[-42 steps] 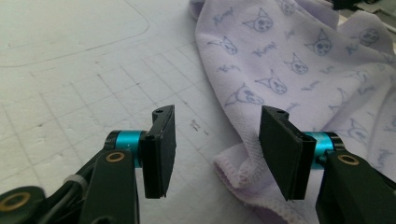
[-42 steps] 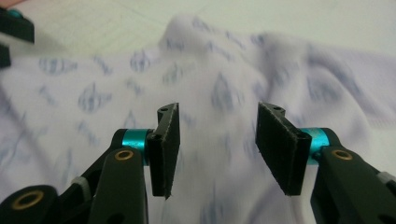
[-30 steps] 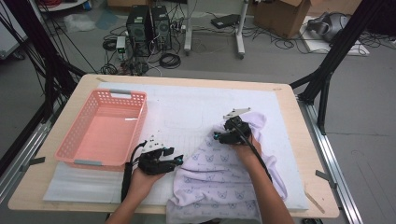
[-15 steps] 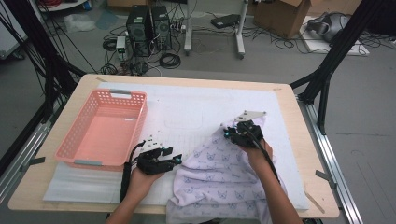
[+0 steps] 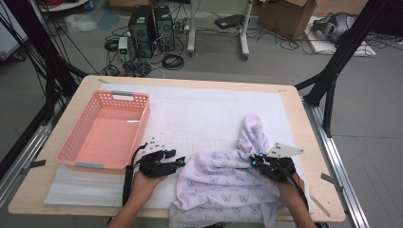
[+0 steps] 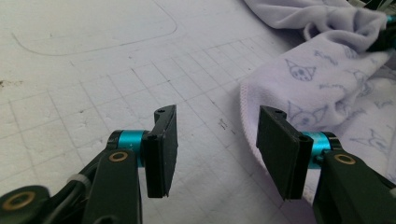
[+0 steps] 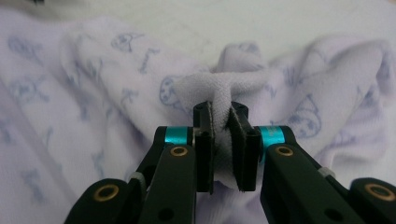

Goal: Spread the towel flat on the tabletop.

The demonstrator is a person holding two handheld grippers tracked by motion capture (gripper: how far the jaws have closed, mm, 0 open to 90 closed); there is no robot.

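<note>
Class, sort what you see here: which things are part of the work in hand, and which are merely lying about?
In the job:
- lilac printed cloth
- right hand-held gripper, clamped on a fold of the cloth
- left hand-held gripper, open beside the cloth's edge

Lying about:
- pink basket, empty
- computer towers
- cardboard box

The cloth (image 5: 223, 183) is pale lilac, printed all over with small blue-grey cat-face outlines. The basket (image 5: 107, 133) is salmon pink. A white gridded mat (image 5: 204, 114) covers the light wood tabletop (image 5: 318, 156). Both grippers' fingers (image 6: 163, 149) are black with turquoise collars.
</note>
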